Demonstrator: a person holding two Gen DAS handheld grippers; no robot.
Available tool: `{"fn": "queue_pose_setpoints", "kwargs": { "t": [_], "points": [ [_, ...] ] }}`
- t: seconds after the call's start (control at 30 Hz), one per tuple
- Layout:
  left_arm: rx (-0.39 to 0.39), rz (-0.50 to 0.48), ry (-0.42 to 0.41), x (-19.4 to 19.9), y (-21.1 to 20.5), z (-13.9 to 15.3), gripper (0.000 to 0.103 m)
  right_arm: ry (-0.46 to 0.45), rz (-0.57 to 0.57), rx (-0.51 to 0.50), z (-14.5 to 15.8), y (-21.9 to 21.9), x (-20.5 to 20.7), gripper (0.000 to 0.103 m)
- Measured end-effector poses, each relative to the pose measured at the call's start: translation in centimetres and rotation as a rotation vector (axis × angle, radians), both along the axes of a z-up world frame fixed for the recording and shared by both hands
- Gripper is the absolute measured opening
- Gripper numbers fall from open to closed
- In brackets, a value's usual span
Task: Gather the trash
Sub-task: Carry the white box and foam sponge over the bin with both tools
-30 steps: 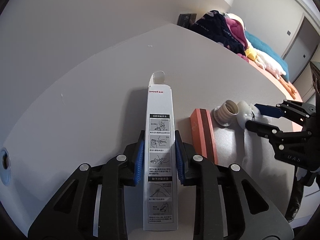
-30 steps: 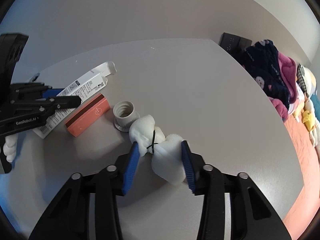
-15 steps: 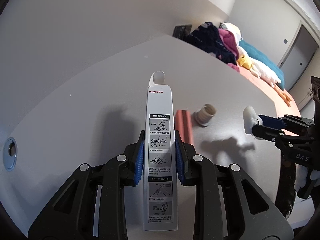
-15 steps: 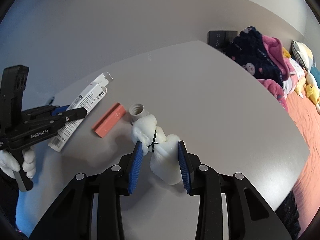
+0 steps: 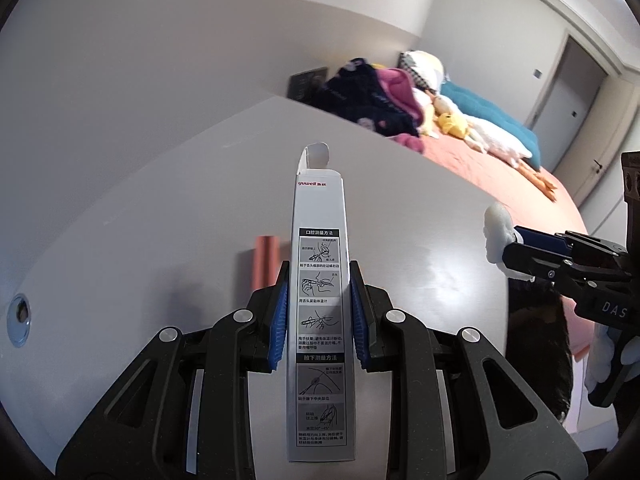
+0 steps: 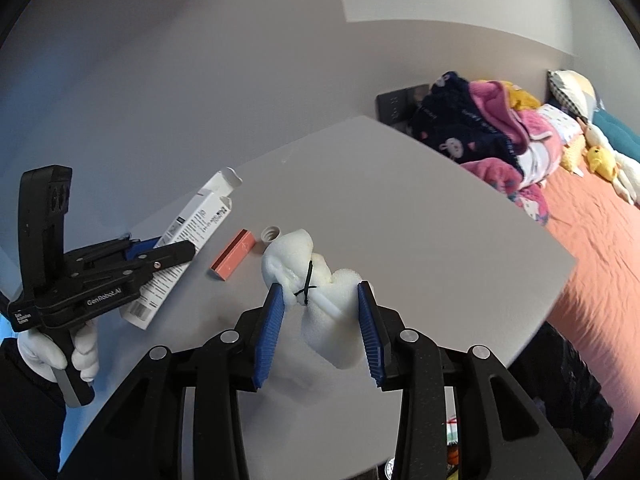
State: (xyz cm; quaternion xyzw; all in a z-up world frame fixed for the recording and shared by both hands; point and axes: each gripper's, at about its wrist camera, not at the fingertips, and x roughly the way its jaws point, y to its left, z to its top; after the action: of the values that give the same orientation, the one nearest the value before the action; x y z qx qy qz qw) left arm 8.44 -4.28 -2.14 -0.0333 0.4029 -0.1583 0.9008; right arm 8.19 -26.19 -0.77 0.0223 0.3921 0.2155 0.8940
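With the left gripper [image 5: 320, 312] clamped on the long white printed carton [image 5: 320, 320] and the right gripper [image 6: 320, 320] pinching the tie-bound white foam wad [image 6: 320, 280], the squashy foam could slip out toward six o'clock.

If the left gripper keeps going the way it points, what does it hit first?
Probably the bare grey table: the left gripper, shut on the white box, aims down at it, right of the orange block. Depth unclear.

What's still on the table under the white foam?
Below the foam held in the right hand-held gripper, a salmon box and a white socket lie on the table. The socket is partly covered.
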Motion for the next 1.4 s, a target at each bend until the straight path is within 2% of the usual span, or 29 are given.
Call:
{"fn": "queue_pose_setpoints", "kwargs": {
  "t": [0.47,1.4],
  "points": [
    [-0.013,-0.172,-0.040,-0.7,-7.6,2.0,0.026,-0.041,-0.134,0.026,1.7,-6.5,-4.2,0.040],
    [-0.022,-0.516,-0.068,-2.0,-22.4,3.2,0.027,-0.093,-0.438,0.034,2.6,-18.8,-10.9,0.042]
  ]
}}
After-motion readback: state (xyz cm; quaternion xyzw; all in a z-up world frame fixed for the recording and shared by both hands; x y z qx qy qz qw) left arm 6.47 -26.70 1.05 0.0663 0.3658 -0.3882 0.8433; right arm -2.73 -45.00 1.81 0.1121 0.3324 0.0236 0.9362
